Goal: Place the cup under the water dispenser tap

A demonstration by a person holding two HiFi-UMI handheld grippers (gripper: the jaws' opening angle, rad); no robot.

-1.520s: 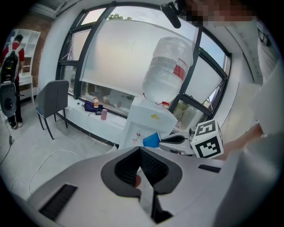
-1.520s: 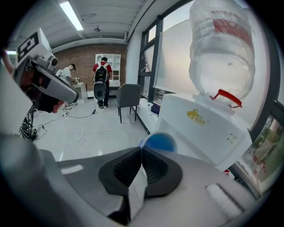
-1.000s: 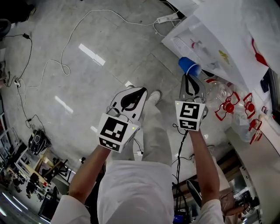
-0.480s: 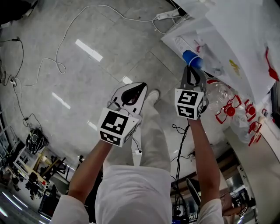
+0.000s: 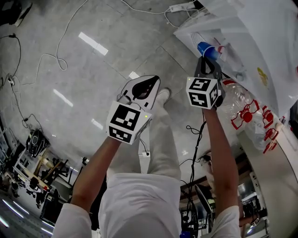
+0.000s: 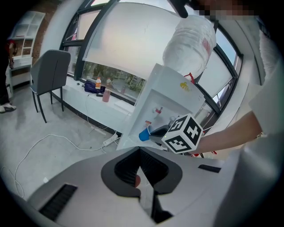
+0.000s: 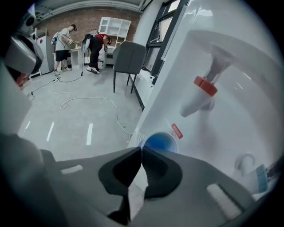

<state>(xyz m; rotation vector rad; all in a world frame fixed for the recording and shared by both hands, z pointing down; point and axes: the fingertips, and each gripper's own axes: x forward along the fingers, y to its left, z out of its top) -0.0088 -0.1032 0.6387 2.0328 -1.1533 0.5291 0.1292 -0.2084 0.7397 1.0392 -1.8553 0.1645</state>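
Observation:
A blue cup (image 5: 206,49) hangs at the tip of my right gripper (image 5: 207,62), whose jaws are shut on its rim. In the right gripper view the cup (image 7: 159,142) shows its open mouth just beyond the gripper (image 7: 141,148), low in the recess of the white water dispenser (image 7: 230,57), below and left of the red tap (image 7: 205,86). My left gripper (image 5: 149,83) floats to the left over the floor, shut and empty. Past its own shut tips (image 6: 140,148), the left gripper view shows the cup (image 6: 144,135) at the dispenser (image 6: 164,102).
A large water bottle (image 6: 191,42) tops the dispenser. Cables and a power strip (image 5: 179,7) lie on the floor. Empty bottles with red handles (image 5: 242,114) lie to the right. A grey chair (image 7: 128,60) stands by the window; people (image 7: 66,40) work far off.
My right gripper has carried the blue cup closer to the dispenser's recess, and its wrist has rolled a little. The left gripper has shifted the same way, still shut.

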